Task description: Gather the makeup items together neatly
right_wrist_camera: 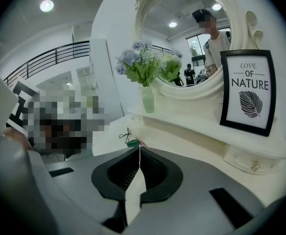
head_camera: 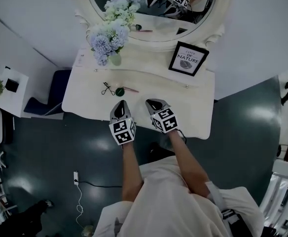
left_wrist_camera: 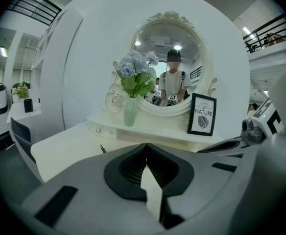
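Note:
Three small makeup items lie on the left half of the white vanity table (head_camera: 193, 117): a black eyelash curler (head_camera: 106, 88), a round green item (head_camera: 120, 91) and a thin pink stick (head_camera: 131, 89). In the right gripper view the curler (right_wrist_camera: 126, 133) and the green item (right_wrist_camera: 132, 143) sit just beyond the jaw tips. My left gripper (head_camera: 121, 103) hovers over the table's front edge, just behind the items, shut and empty (left_wrist_camera: 146, 145). To its right, my right gripper (head_camera: 153, 103) is also shut with nothing in it (right_wrist_camera: 139, 148).
A raised shelf at the back carries a vase of blue and white flowers (head_camera: 107, 41) and a black-framed "Love of Nature" picture (head_camera: 188, 58), below an oval mirror (head_camera: 183, 19). Dark floor surrounds the table, and a navy stool (head_camera: 55, 90) stands at its left.

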The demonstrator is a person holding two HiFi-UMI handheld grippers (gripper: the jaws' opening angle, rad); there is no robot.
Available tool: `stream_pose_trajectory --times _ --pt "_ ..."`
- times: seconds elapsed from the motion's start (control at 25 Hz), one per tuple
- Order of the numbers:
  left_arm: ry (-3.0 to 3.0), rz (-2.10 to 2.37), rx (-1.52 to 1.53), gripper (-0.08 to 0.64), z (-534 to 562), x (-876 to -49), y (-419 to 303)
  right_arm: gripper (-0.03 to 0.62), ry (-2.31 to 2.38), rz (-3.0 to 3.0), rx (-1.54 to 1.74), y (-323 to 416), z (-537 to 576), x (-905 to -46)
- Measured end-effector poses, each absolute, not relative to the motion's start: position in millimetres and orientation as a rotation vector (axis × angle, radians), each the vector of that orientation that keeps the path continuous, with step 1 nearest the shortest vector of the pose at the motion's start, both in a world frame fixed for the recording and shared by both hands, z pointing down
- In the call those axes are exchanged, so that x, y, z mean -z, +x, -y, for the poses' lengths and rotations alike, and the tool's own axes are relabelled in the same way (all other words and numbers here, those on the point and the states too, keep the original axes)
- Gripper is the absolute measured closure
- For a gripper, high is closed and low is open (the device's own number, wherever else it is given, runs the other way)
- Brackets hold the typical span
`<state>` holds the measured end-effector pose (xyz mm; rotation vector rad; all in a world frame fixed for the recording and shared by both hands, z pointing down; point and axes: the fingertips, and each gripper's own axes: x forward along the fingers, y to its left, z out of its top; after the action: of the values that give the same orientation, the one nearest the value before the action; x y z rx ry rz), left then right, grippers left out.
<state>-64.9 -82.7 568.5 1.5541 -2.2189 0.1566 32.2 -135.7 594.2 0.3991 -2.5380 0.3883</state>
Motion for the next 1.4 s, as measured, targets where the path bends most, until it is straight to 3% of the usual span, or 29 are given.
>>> stream_pose_trajectory --times 0.4,0.8,1.2,1.24,1.32,1.4 --pt "1.557 2.193 -0.222 0.546 89 -577 -77 0.551 0.410 2.559 -0.467 14 166 -593" --pt "1.610 2.160 -0.331 0.545 118 -595 -147 0.551 0.404 2.627 -0.492 -64 199 -599" --pt "1.619 2.120 -0.349 0.545 134 -618 -180 0.549 0.274 2.483 -0.275 -92 208 -645" --pt "1.619 2.115 -0.348 0.545 134 -620 -182 0.544 0.253 2.457 -0.261 -92 206 -653" --pt "1.616 2.109 -0.343 0.545 135 -624 -186 0.442 0.209 2.413 -0.262 -92 201 -668" --pt "1.609 2.106 -0.336 0.545 135 -626 -189 0.416 0.187 2.389 -0.278 -91 196 -680"
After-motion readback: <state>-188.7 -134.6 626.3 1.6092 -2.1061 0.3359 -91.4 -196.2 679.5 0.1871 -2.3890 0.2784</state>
